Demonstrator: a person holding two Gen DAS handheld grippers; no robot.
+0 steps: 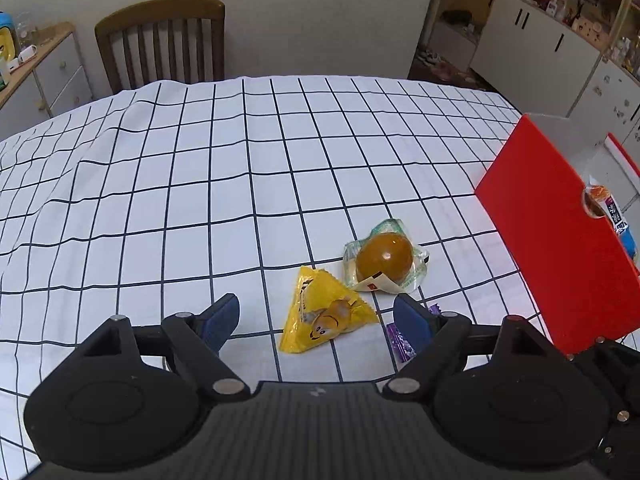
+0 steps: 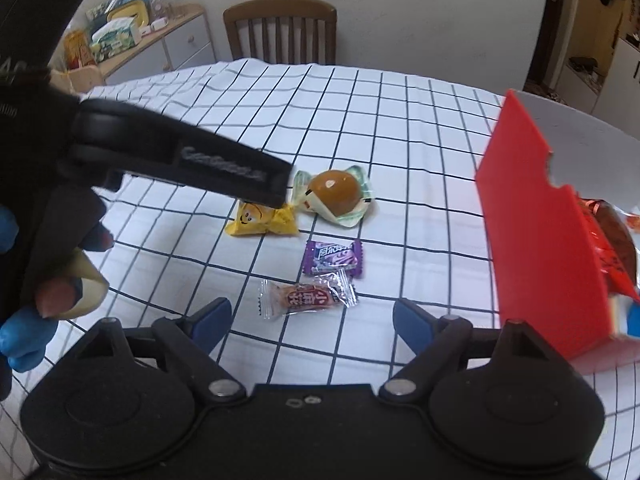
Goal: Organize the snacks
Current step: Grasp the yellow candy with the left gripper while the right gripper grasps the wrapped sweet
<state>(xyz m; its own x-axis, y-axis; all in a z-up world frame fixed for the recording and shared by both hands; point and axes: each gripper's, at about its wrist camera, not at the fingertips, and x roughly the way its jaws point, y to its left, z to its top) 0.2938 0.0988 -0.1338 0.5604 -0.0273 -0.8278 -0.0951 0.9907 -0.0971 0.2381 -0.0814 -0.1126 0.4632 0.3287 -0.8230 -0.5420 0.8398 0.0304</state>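
In the left wrist view a yellow triangular packet with a smiley face lies on the checked tablecloth, between the fingers of my open left gripper. Just beyond it is a brown bun in a clear wrapper. A purple candy is partly hidden behind the right finger. In the right wrist view my right gripper stands open over a clear-wrapped red snack, its pads not touching it. The purple candy, yellow packet and bun lie farther out.
A red open box with several packets inside stands at the right, also seen as the red box. The left gripper's black finger and a gloved hand cross the left side. A wooden chair stands behind the table.
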